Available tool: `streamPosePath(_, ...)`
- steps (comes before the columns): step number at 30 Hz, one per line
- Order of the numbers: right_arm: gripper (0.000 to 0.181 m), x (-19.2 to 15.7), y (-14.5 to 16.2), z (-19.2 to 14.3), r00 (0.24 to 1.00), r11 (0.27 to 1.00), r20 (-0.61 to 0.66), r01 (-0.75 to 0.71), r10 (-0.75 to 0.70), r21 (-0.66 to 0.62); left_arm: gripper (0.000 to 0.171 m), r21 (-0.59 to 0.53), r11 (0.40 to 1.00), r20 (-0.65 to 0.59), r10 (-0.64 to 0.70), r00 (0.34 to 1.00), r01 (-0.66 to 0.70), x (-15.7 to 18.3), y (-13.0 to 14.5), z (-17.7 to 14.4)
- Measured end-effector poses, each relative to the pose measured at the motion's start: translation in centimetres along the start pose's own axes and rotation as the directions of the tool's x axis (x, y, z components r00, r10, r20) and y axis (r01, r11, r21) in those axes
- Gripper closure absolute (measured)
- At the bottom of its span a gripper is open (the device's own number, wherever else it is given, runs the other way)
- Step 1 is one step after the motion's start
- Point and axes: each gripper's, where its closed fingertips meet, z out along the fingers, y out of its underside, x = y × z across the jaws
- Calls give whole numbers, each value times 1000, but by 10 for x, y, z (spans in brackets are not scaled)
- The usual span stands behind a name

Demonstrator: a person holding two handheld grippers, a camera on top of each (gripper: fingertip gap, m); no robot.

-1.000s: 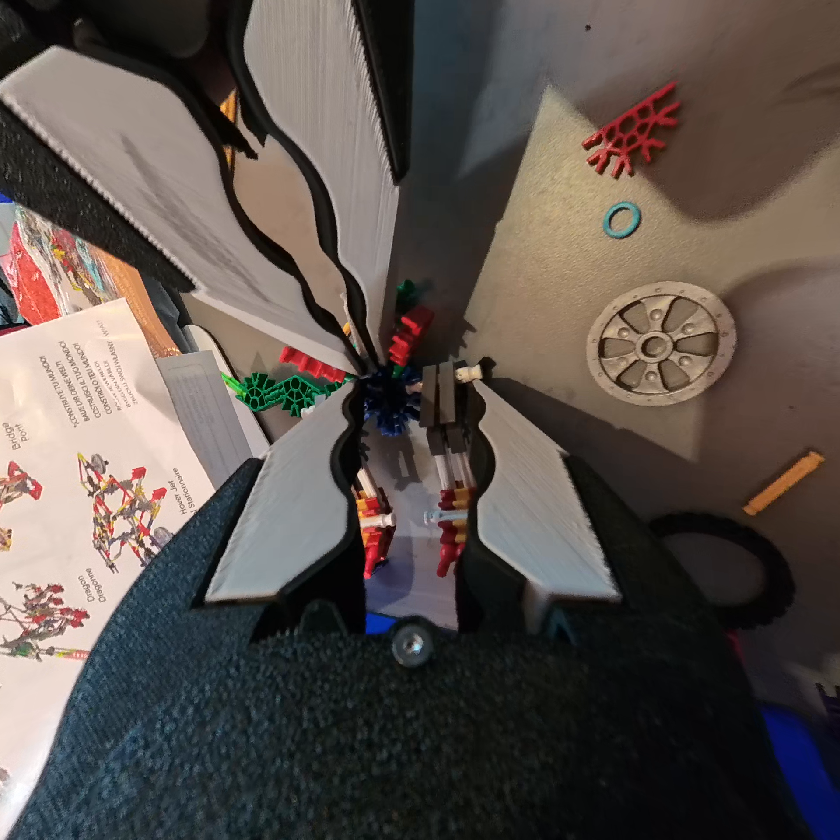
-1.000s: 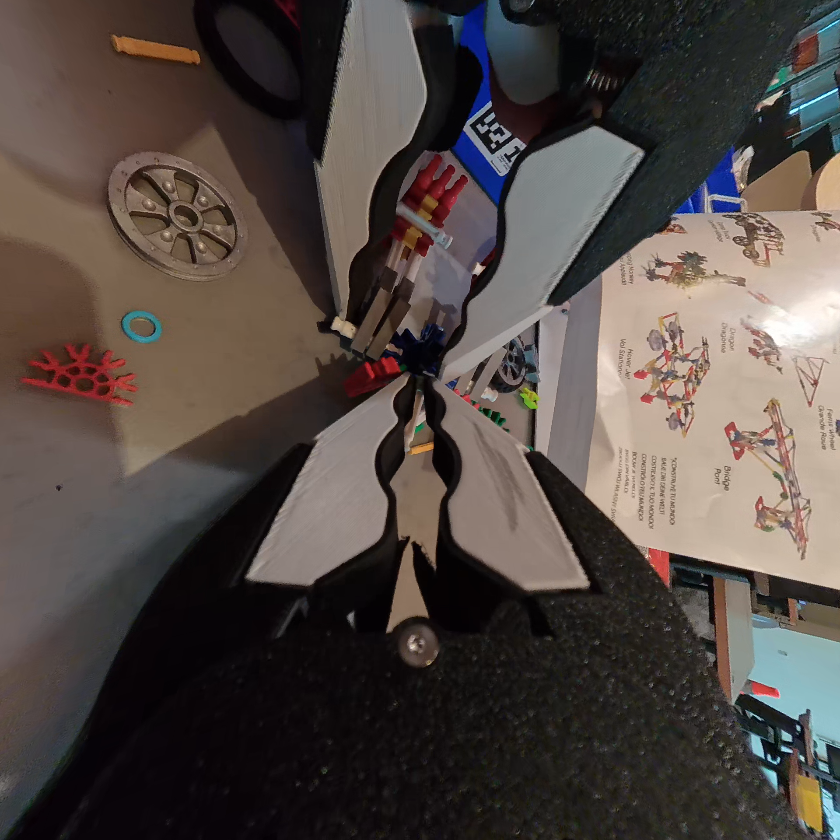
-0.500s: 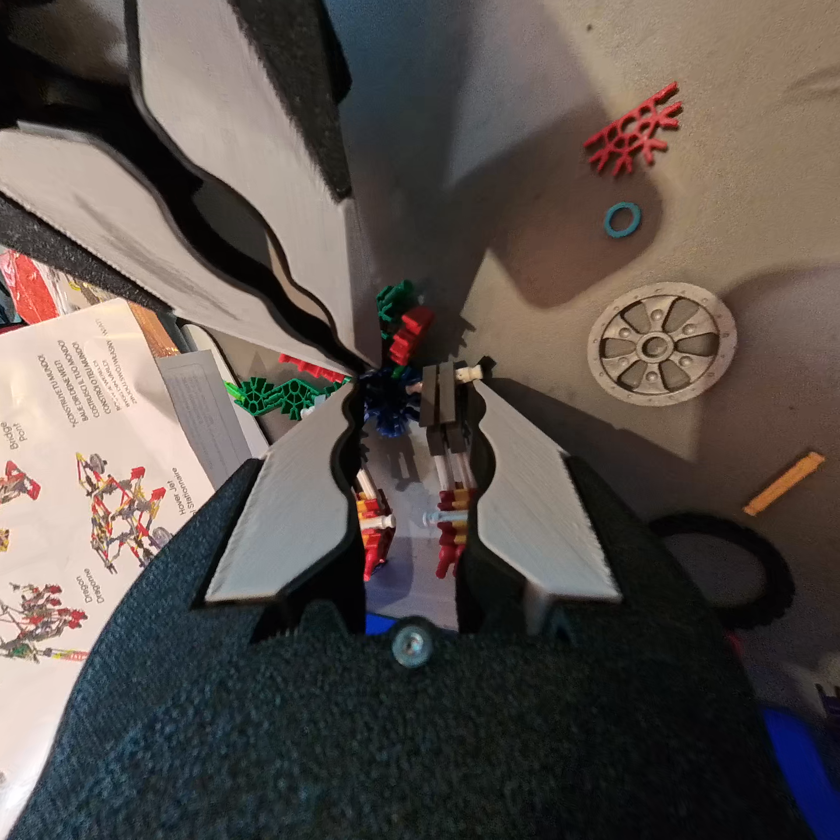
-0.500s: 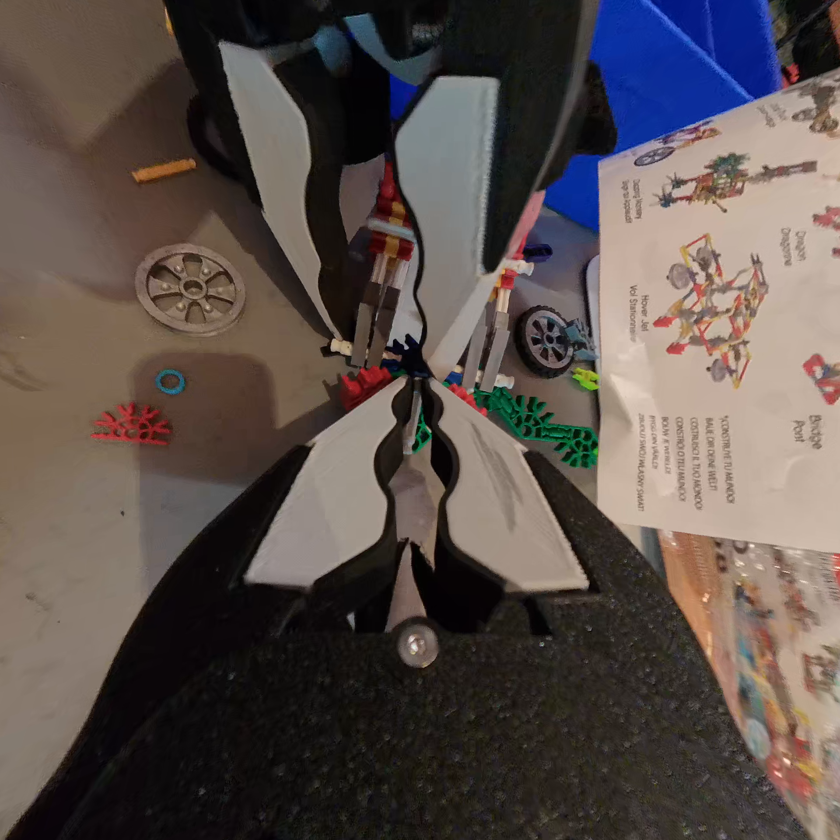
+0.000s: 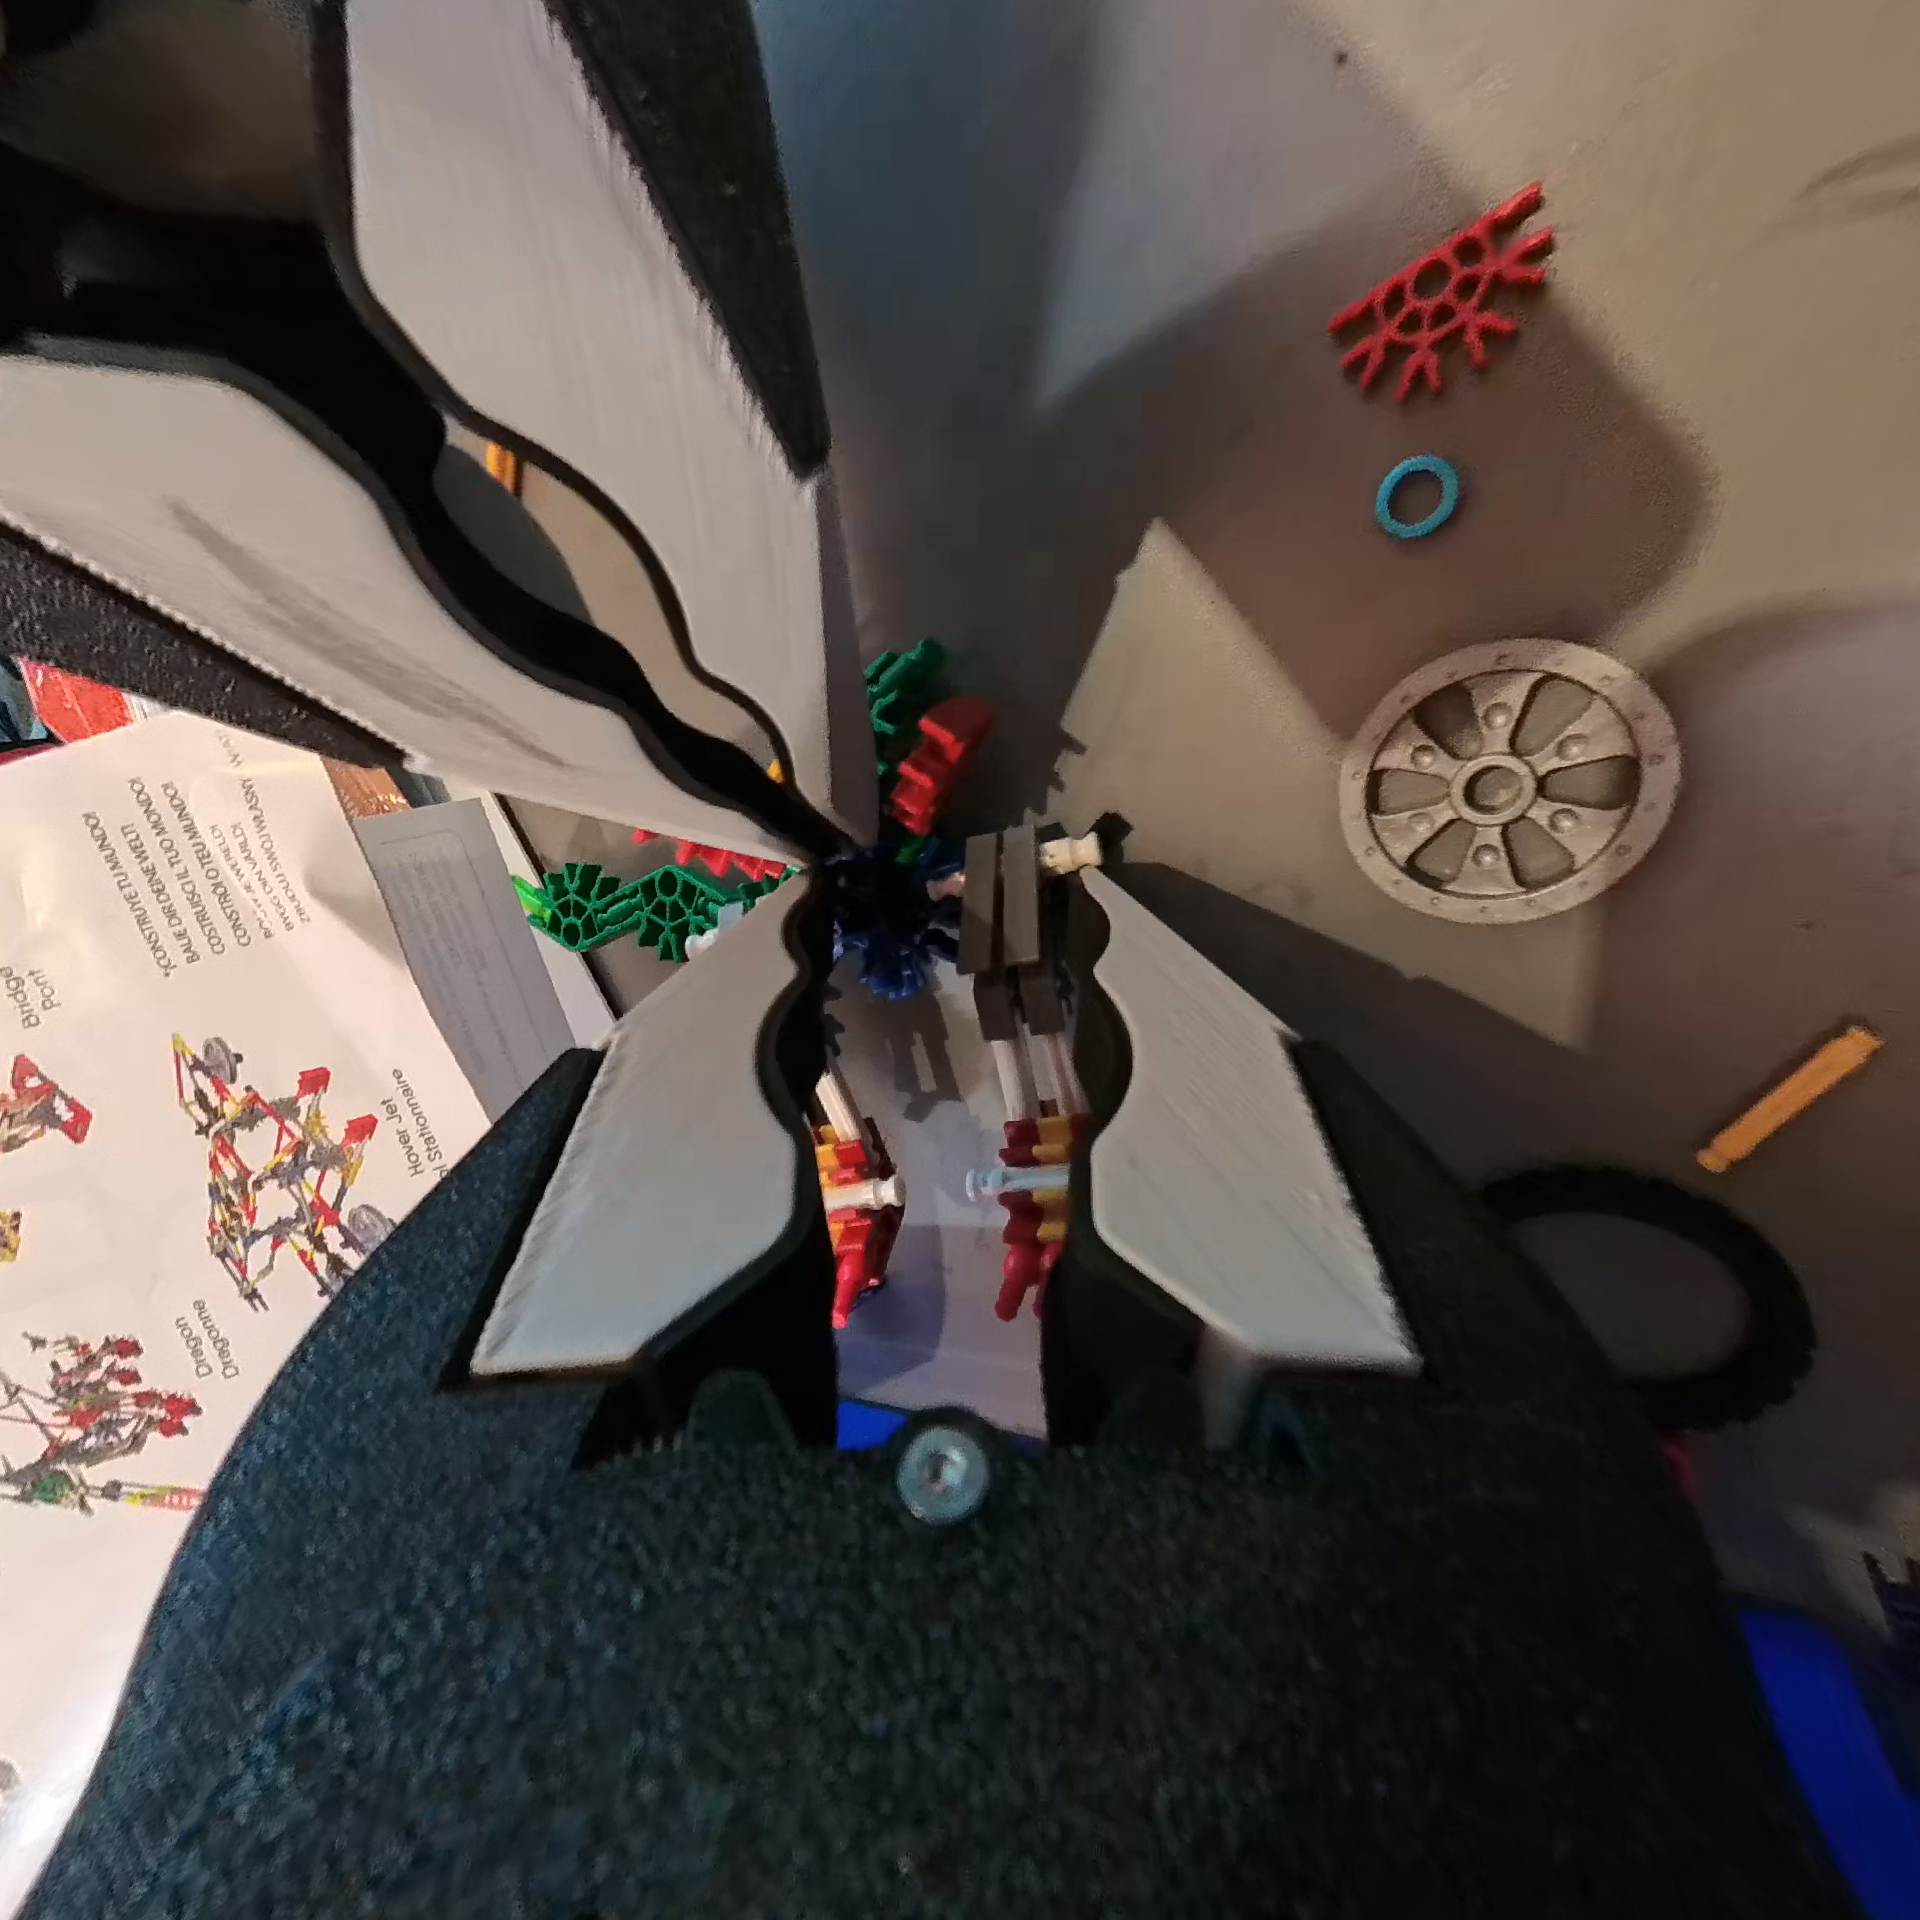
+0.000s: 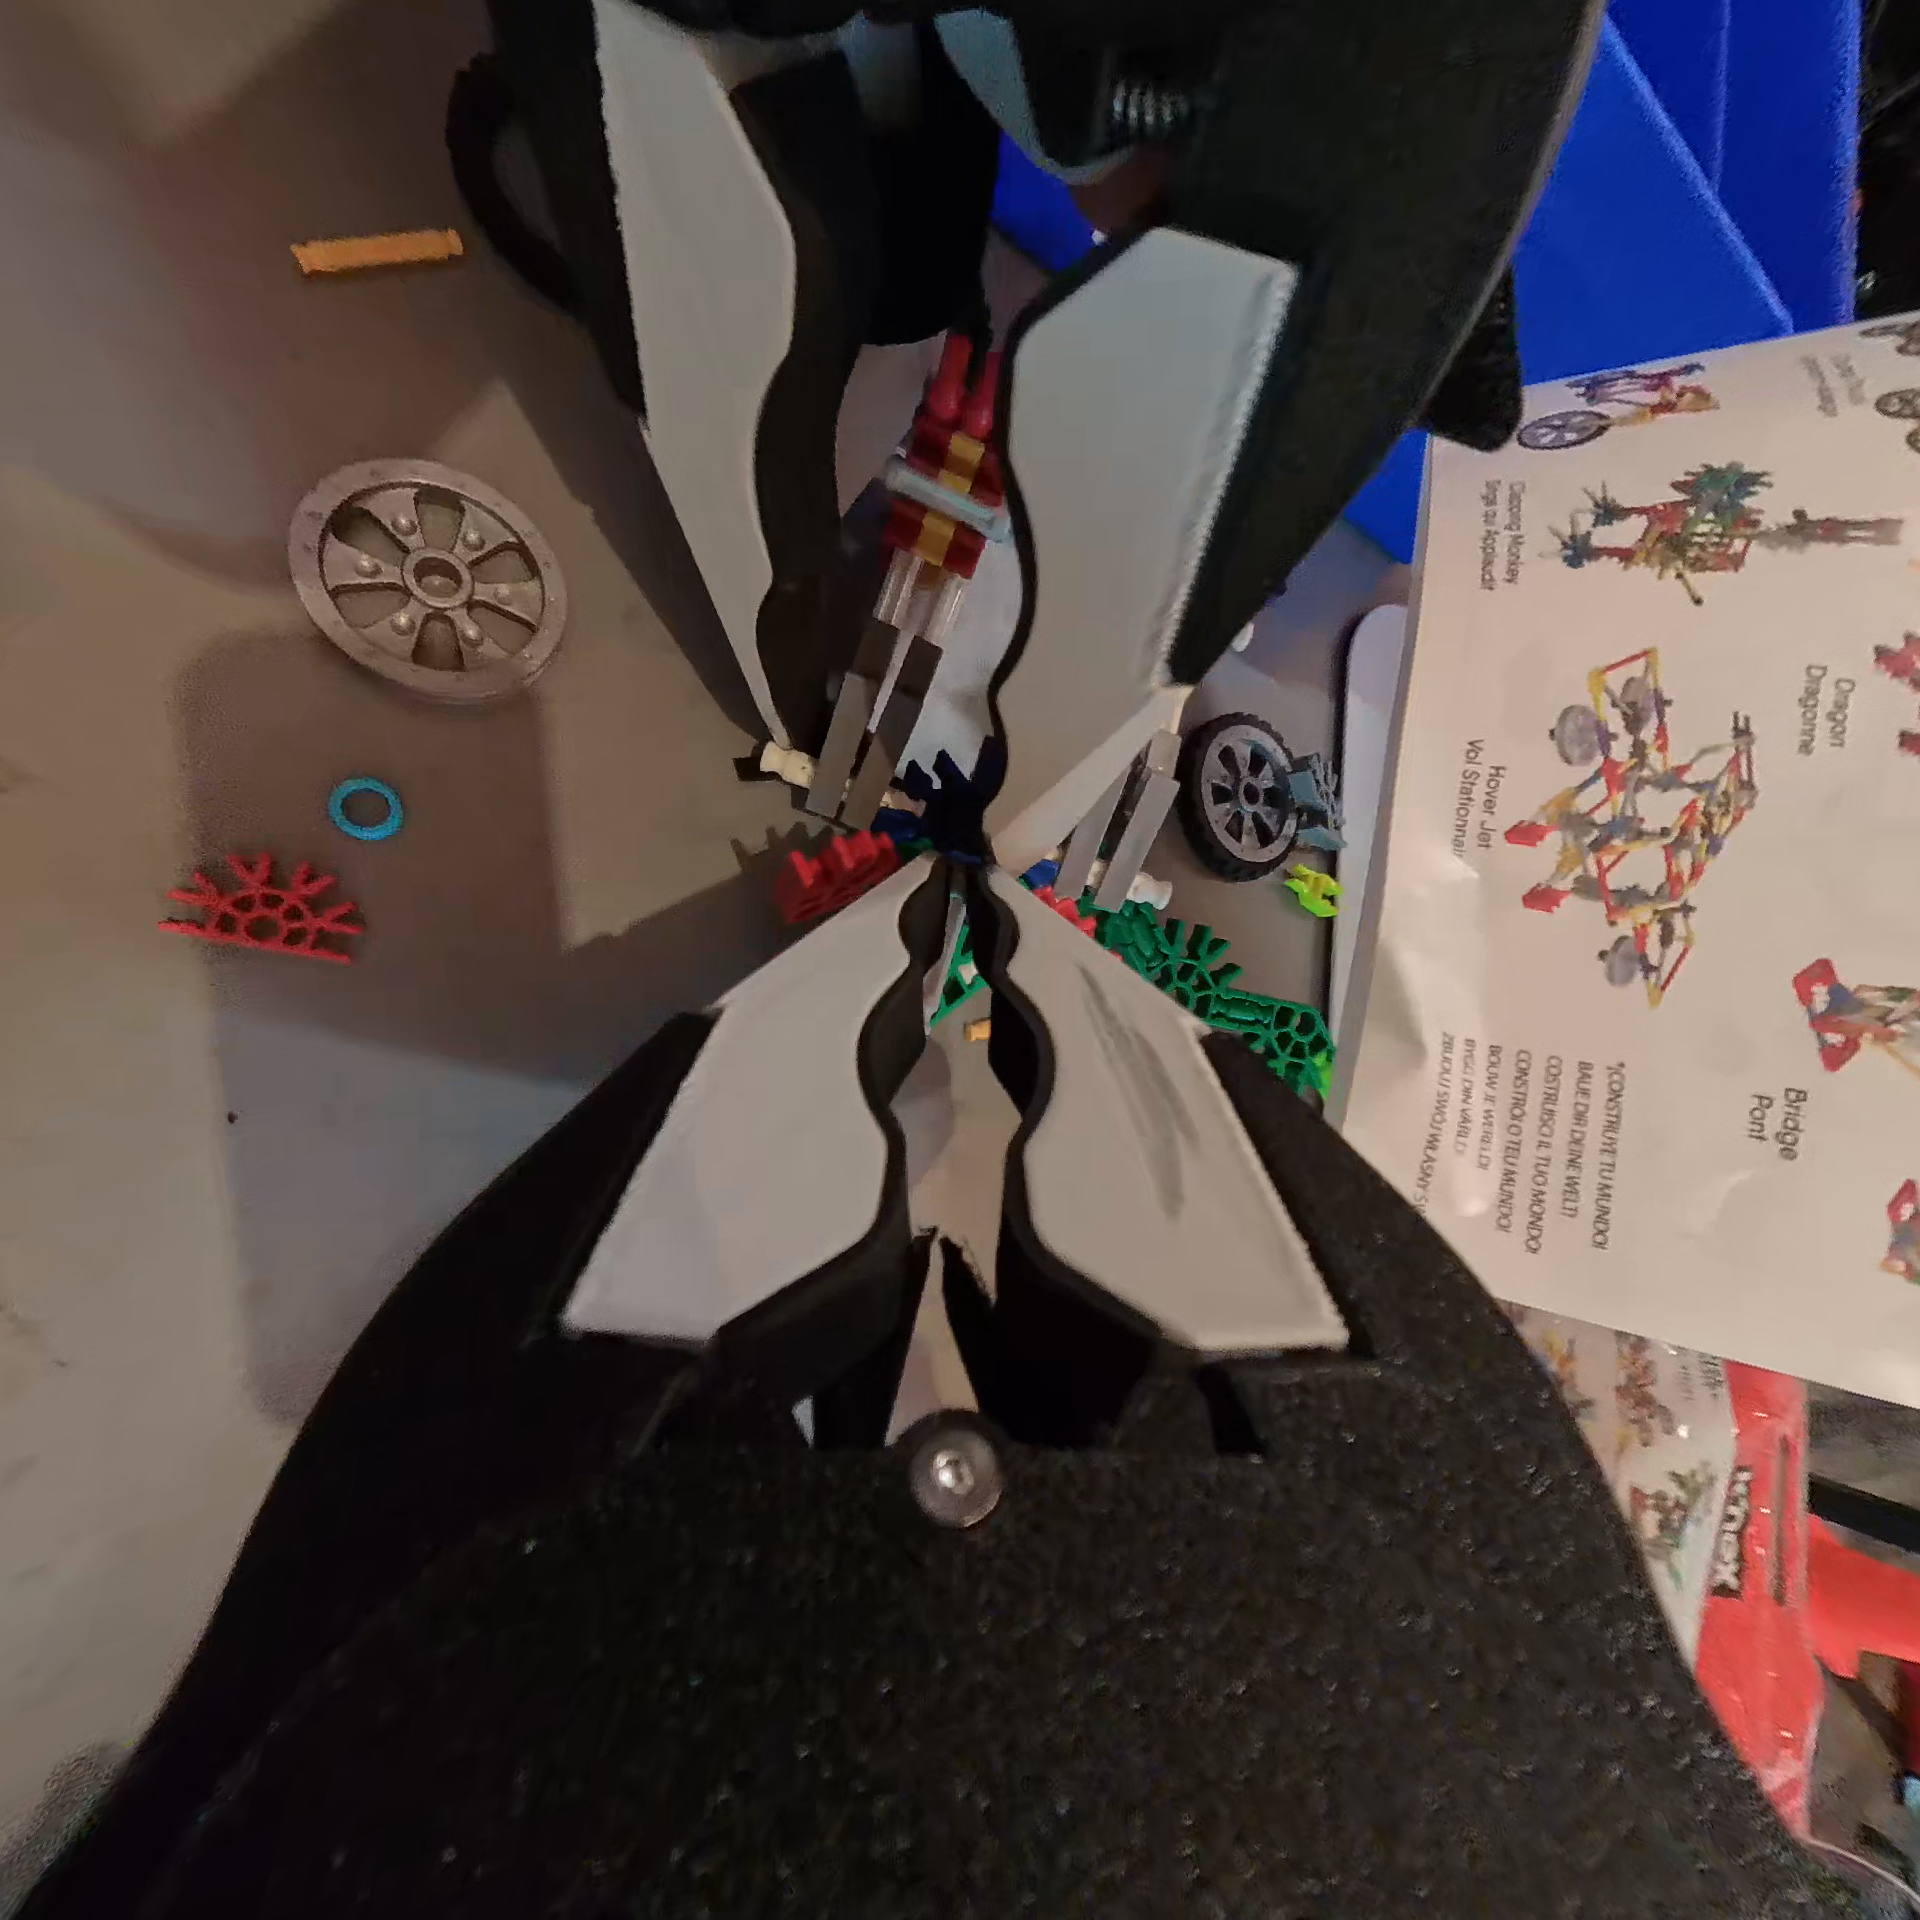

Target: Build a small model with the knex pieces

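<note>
Rod-and-connector toy assembly [image 5: 1023, 1049], light, rigid plastic but snap-fit so prone to popping apart, sits gripped between the part-spread left tool [image 5: 940, 914] fingers above the worktop [image 5: 1351, 623], while the right tool [image 6: 961, 883] pinches its blue hub [image 6: 951, 795], the sturdiest hold.

Both cameras ride just behind their own tongs, looking steeply down, very close to the grey desk [image 5: 1299, 125]. The two views face each other, tips nearly meeting. Both take in the silver wheel hub [image 5: 1509, 795] [image 6: 428, 579], blue ring [image 5: 1416, 497] [image 6: 366, 809], red connector [image 5: 1444, 296] [image 6: 265, 909] and instruction sheet [image 5: 208, 1039] [image 6: 1662, 883].
</note>
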Motion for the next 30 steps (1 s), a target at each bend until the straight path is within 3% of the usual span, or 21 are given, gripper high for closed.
streamPosePath(4,177,-1,0,0,999,999,-21,50,-50,-2,128,-6,1000,-3,9,1000,-9,0,0,0)
streamPosePath(12,167,-6,3,-1,994,999,103,-34,37,-27,128,-2,1000,-3,4,1000,-4,0,0,0)
streamPosePath(17,173,-3,3,-1,994,999,109,27,-22,-41,128,1,1000,-4,6,1000,-6,0,1,0)
streamPosePath(30,169,-4,5,1,964,960,-52,255,-262,-114,129,4,999,11,42,999,-42,1,0,0)
